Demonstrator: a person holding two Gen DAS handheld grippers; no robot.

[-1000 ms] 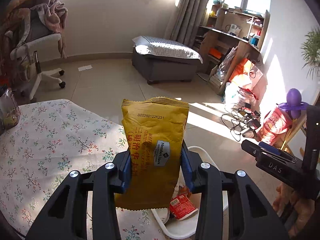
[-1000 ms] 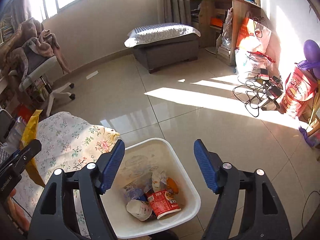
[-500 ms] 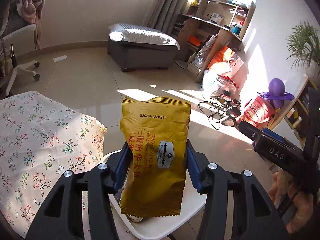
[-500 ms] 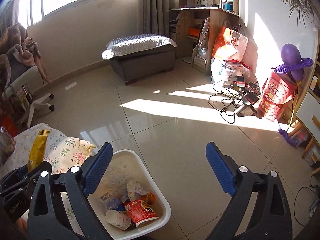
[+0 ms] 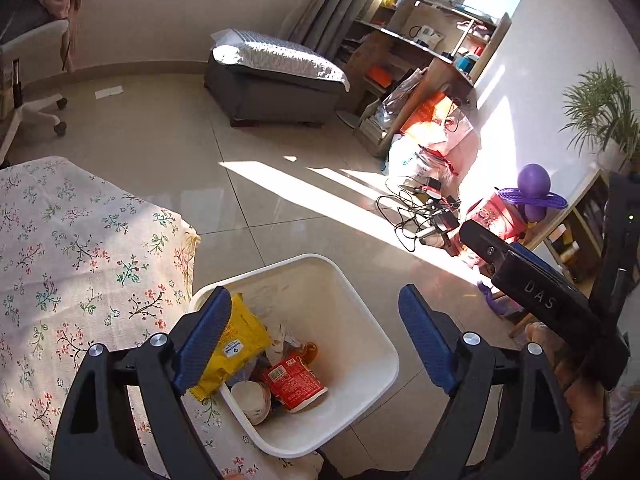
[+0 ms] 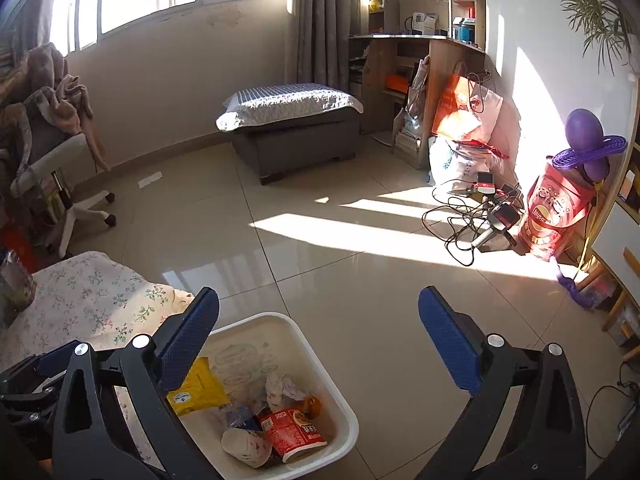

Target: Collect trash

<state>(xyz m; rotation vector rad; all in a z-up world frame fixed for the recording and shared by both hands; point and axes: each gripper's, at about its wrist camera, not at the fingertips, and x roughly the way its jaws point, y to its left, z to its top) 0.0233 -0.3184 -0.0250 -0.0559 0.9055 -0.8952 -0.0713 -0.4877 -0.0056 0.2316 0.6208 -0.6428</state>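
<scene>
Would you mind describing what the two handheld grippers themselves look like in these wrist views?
Both the left gripper and the right gripper have black angular frames with triangular cut-outs and silver round screws. Their fingers carry blue textured pads. From the left wrist view, the right gripper's black body bears white "DAS" lettering.

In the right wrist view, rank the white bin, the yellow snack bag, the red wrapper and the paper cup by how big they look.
1. white bin
2. yellow snack bag, partly hidden by a gripper finger
3. and 4. red wrapper and paper cup look alike; no ranking.
</scene>
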